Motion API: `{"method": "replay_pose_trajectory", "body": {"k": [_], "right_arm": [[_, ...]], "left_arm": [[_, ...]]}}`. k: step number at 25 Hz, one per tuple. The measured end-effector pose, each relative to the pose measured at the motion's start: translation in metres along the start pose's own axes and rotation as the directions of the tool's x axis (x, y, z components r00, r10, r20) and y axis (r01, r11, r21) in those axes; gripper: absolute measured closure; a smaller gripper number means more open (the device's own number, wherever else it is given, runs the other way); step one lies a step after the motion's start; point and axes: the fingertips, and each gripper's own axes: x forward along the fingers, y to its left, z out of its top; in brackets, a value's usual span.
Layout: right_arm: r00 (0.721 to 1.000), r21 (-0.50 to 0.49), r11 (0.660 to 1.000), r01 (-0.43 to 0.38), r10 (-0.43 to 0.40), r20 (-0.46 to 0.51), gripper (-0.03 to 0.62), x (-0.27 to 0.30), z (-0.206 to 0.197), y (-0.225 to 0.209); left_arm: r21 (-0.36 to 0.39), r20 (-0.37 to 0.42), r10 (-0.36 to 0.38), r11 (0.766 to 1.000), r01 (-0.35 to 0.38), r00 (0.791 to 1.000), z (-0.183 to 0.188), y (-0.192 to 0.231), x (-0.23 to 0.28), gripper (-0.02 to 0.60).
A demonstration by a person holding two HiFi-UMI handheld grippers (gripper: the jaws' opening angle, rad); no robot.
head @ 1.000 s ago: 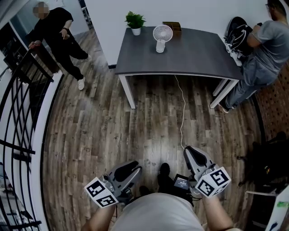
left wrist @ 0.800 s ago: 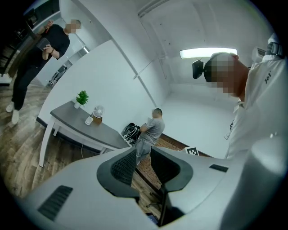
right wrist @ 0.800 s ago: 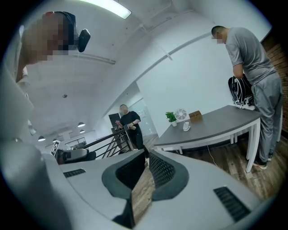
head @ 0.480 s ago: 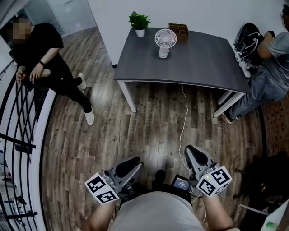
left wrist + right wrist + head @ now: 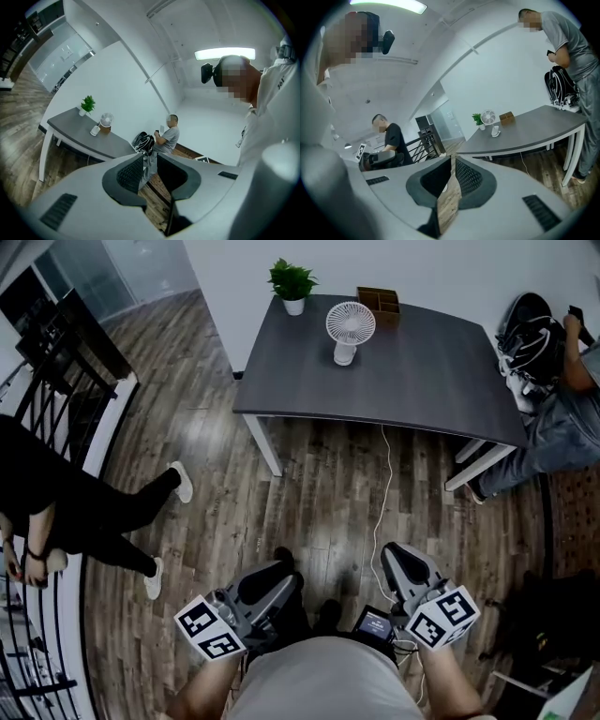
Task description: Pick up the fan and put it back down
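The matte-grey surface (image 5: 422, 362) has drawn closer, a round white grille fan (image 5: 349, 329) upright on it; left gripper (image 5: 279, 570) fingers apart, empty; right gripper (image 5: 397, 556) fingers together.

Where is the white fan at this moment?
In the head view, the white fan stands at the far side of the grey table, between the potted plant on the left and the wooden box.

Grey table (image 5: 422, 381) — fan (image 5: 349, 329), plant (image 5: 292, 285), wooden box (image 5: 378, 304)

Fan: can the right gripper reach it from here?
Probably not yet. The fan stands on the table, well across the floor from the right gripper, whose jaws are shut. Nothing stands between them.
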Motion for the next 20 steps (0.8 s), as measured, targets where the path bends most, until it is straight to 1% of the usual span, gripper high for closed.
{"method": "replay_pose_trajectory", "body": {"k": [5,9,16,20], "right_arm": [[0.999,0.0,0.999,0.048,-0.048,0.017,0.582,0.045,0.021,-0.019],[0.996,0.008,0.996,0.084,-0.084,0.027,0.582,0.09,0.043,-0.031],[0.989,0.031,0.989,0.142,-0.143,0.037,0.582,0.168,0.07,-0.039],[0.982,0.039,0.983,0.178,-0.18,0.052,0.582,0.198,0.082,-0.043]], "left_arm": [[-0.014,-0.016,-0.032,0.999,0.032,0.999,0.027,0.051,0.023,0.486],[-0.017,-0.038,-0.069,0.998,0.068,0.997,0.063,0.092,0.042,0.486],[-0.033,-0.097,-0.124,0.992,0.121,0.987,0.117,0.164,0.061,0.486],[-0.035,-0.12,-0.153,0.988,0.149,0.981,0.139,0.196,0.071,0.485]]}}
